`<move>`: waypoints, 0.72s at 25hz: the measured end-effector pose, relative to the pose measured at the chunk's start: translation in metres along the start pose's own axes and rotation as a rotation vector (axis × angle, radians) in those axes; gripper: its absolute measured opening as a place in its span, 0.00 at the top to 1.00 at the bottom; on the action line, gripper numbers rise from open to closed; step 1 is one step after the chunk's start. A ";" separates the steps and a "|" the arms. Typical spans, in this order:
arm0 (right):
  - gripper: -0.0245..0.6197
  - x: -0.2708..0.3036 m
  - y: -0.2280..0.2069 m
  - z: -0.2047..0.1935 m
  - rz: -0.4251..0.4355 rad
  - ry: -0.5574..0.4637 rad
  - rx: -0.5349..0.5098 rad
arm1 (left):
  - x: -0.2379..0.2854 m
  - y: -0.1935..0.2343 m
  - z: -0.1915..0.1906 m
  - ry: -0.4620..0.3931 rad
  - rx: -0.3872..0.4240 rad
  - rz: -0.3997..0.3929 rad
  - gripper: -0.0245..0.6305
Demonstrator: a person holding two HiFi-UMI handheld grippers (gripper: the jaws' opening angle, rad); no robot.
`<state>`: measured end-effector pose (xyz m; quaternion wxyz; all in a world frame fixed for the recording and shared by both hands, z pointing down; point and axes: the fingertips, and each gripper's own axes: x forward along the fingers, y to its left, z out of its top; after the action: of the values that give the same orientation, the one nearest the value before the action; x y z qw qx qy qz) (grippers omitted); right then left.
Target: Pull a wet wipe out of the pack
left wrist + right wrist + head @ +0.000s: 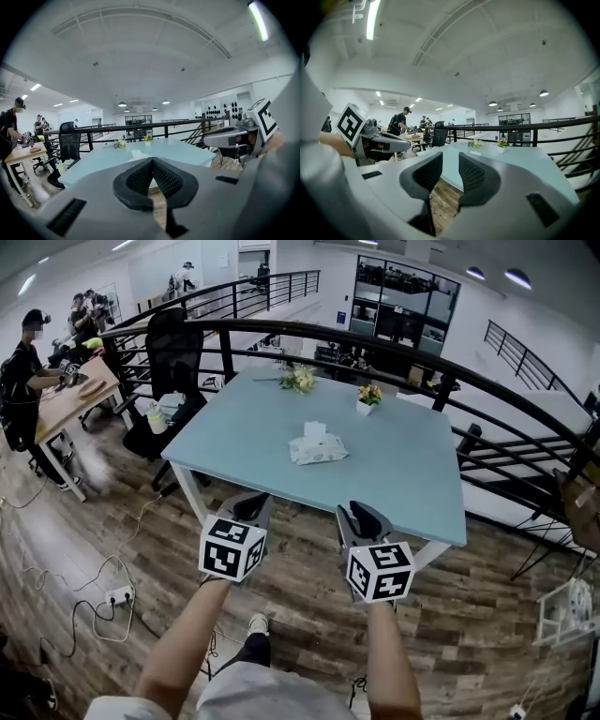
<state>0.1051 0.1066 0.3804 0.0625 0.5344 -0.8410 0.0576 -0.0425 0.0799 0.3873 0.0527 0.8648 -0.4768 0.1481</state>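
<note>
The wet wipe pack (pixel 318 449) lies flat near the middle of the light blue table (pixel 403 479), with a white wipe standing up from its top. Both grippers hang in front of the table's near edge, over the wooden floor and well short of the pack. My left gripper (pixel 249 509) (pixel 151 161) is shut, its ribbed tips meeting with nothing between them. My right gripper (pixel 362 517) (pixel 450 157) stands open with a narrow empty gap between its pads. Each gripper shows at the side of the other's view.
A small potted flower (pixel 368 397) and a loose bunch of flowers (pixel 298 379) sit at the table's far edge. A black office chair (pixel 173 352) stands at the left corner. A black railing (pixel 487 390) curves behind. People work at a wooden desk (pixel 70 399) far left.
</note>
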 end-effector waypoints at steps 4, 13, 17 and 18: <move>0.80 0.019 -0.004 0.000 -0.008 0.008 -0.004 | 0.016 0.013 0.002 -0.004 -0.003 -0.010 0.97; 0.75 0.072 -0.014 0.013 -0.040 0.010 0.005 | 0.055 0.055 0.016 -0.005 0.002 -0.041 0.97; 0.73 0.096 -0.015 0.018 -0.055 0.018 0.011 | 0.070 0.077 0.020 -0.001 0.006 -0.055 0.97; 0.73 0.102 -0.015 0.019 -0.060 0.021 0.012 | 0.073 0.083 0.021 -0.001 0.006 -0.059 0.97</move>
<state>0.0746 0.0062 0.3792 0.0699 0.5589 -0.8236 0.0665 -0.0709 -0.0290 0.3860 0.0543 0.8787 -0.4508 0.1473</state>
